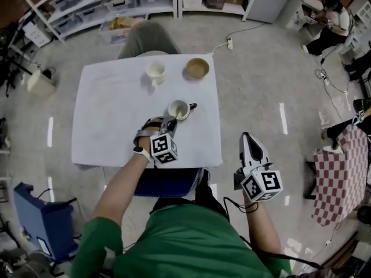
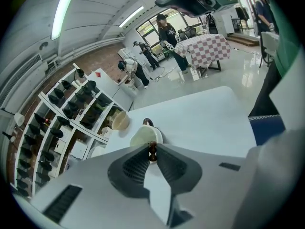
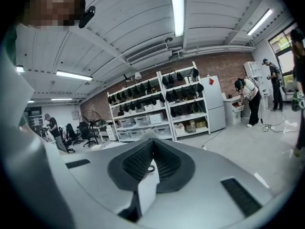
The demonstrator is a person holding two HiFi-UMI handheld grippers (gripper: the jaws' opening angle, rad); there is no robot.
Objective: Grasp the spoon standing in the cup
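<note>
A cream cup (image 1: 179, 110) with a dark handle stands near the middle of the white table (image 1: 110, 120). My left gripper (image 1: 170, 122) reaches it from the near side. In the left gripper view the spoon (image 2: 152, 153), a thin brown beaded handle, rises in front of the cup (image 2: 146, 137), and the left gripper (image 2: 152, 150) is shut on that handle at its tips. My right gripper (image 1: 249, 146) hangs off the table's right side over the floor. Its jaws (image 3: 151, 140) are shut with nothing between them.
A cream mug (image 1: 155, 71) and a wooden bowl (image 1: 197, 68) stand at the table's far edge. A blue seat (image 1: 165, 182) sits under the near edge. A checkered table (image 1: 339, 172) stands to the right, and shelves (image 1: 104, 4) line the far wall.
</note>
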